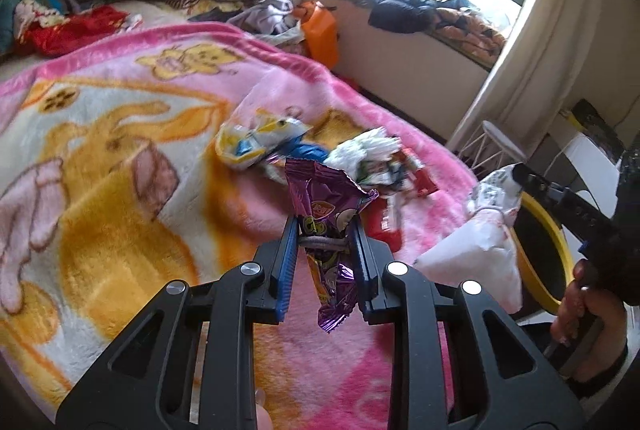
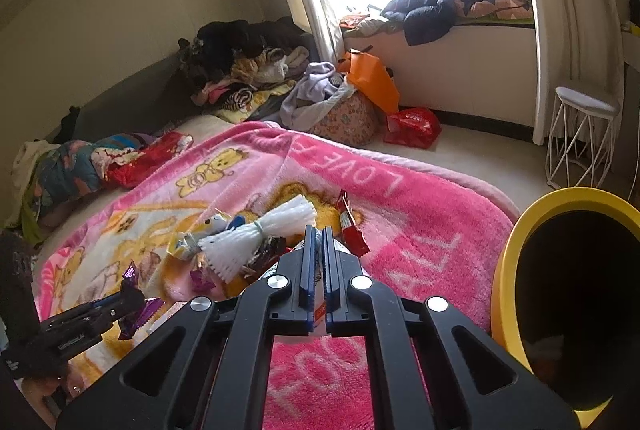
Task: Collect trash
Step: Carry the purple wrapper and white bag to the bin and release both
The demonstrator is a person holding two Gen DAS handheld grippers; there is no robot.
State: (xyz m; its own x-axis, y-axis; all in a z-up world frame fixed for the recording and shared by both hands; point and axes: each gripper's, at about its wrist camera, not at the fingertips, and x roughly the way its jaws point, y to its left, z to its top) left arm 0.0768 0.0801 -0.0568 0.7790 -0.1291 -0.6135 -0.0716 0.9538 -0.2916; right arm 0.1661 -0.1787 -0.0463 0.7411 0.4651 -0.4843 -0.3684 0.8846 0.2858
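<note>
Wrappers, two in hand, several loose on the pink blanket [image 2: 420, 214].

Left gripper [image 1: 326, 230]: jaws clamped on a purple snack wrapper [image 1: 328, 202], which stands upright between them, long axis running top to bottom, its tail hanging below the pads, lifted clear of the blanket.

Right gripper [image 2: 318, 242]: jaws drawn nearly together on a thin white plastic bag [image 1: 480, 250], which hangs below them at the blanket's right edge.

Yellow bin [image 2: 560, 294]: stands just beyond the blanket's right edge, mouth tipped toward the cameras. Interior dark; something pale shows near the bottom, too dim to name.

Governing relation: the bin lies to the right of both grippers. The right one is the nearer, just beside the rim; the left must carry its wrapper across, past the bag.

Remaining pile [image 2: 256, 234], near the blanket's middle, ahead of both grippers: white ribbed foam sleeve, red sachet, yellow-and-blue packet, dark wrapper, small purple scrap. Task judged early to midway.
</note>
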